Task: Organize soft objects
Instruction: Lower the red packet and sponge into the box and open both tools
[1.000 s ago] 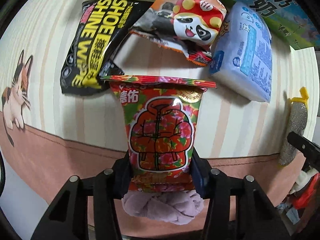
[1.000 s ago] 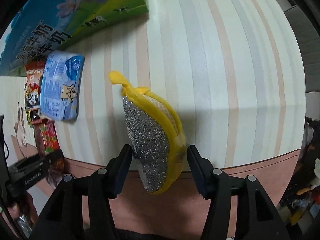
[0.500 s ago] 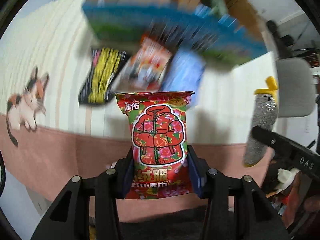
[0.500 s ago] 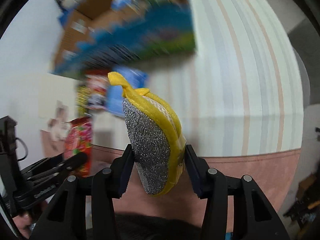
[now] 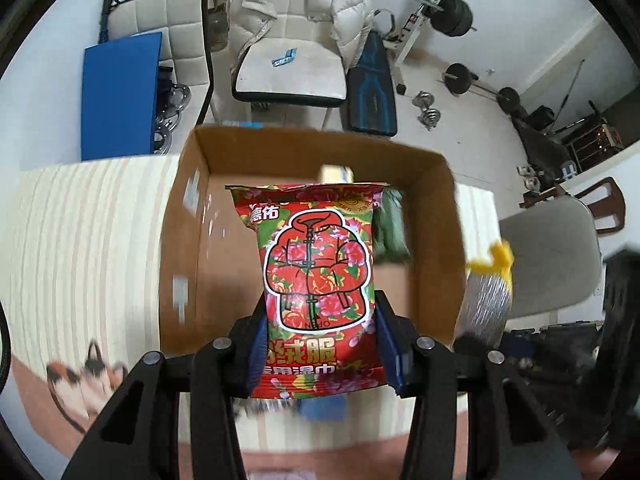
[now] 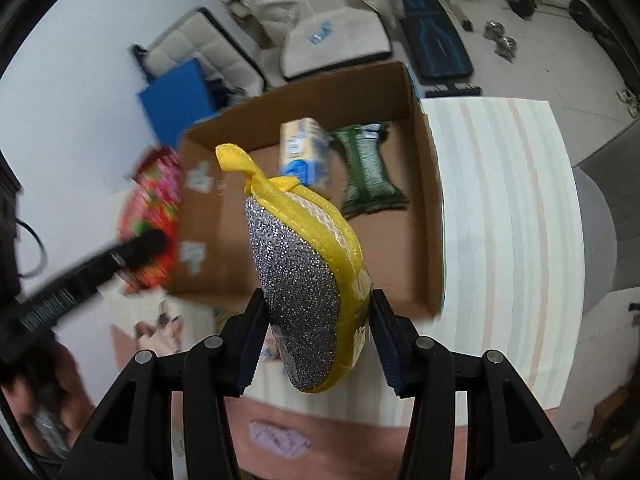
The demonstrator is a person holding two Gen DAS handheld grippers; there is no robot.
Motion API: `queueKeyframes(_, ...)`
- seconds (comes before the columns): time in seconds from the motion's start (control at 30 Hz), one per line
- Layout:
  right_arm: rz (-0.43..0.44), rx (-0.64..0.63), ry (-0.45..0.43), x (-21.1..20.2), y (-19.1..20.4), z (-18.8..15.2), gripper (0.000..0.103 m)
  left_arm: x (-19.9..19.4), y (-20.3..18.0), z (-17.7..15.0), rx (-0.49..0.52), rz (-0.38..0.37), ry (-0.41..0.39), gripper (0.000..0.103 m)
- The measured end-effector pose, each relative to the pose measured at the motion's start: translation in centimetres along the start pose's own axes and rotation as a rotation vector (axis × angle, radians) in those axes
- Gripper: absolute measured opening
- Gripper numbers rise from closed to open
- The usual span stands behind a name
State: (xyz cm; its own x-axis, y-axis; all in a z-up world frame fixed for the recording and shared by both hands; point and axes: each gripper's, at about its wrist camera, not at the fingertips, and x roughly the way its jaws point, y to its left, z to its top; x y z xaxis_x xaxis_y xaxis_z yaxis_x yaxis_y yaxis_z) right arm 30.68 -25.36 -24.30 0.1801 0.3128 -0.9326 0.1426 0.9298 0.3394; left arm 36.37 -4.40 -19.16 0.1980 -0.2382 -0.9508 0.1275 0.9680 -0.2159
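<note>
plainly, both claws were loaded and both faced the same cardboard box (image 5: 188,240), which sat open-topped on the striped tabletop (image 5: 88,240) toward its far edge. the left claw (image 5: 318,344) was clenched on the lower part of a red floral wipes packet (image 5: 316,268), the packet standing upright with its long axis running away from the claw and its sealed top edge reaching over the middle of the box opening. the right claw (image 6: 316,344) was clenched on a silver scouring sponge (image 6: 300,280) with a yellow rim, held on edge, its knotted yellow loop pointing up and away toward the box (image 6: 420,200).

the relation that mattered was this: the box lay straight ahead of and below each claw, so either load needed only to go forward and down past the near wall. from the left wrist view the packet already hung above the box's left-of-centre floor, while the sponge (image 5: 486,300) showed outside the box's right wall. the left hand therefore looked the nearer to a drop. inside, a blue and yellow pack (image 6: 304,152) and a green packet (image 6: 366,168) lay against the far wall, toward the right corner; the near floor looked bare, which i judged the likelier landing place.

motion blur smeared the tabletop's near edge in both views.
</note>
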Motion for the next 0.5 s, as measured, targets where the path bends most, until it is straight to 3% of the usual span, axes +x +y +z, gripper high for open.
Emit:
queueKeyframes(0.2, -0.127, 0.018, 0.119, 7.9, 0.0, 2.7, 0.052, 8.5, 2.5, 5.7, -0.050, 0.025, 0.137, 0.044)
queueKeyframes(0.5, -0.217, 0.043, 0.197, 14.1, -0.9, 3.5, 0.052, 16.0, 3.1, 8.6, -0.042, 0.075, 0.258, 0.044)
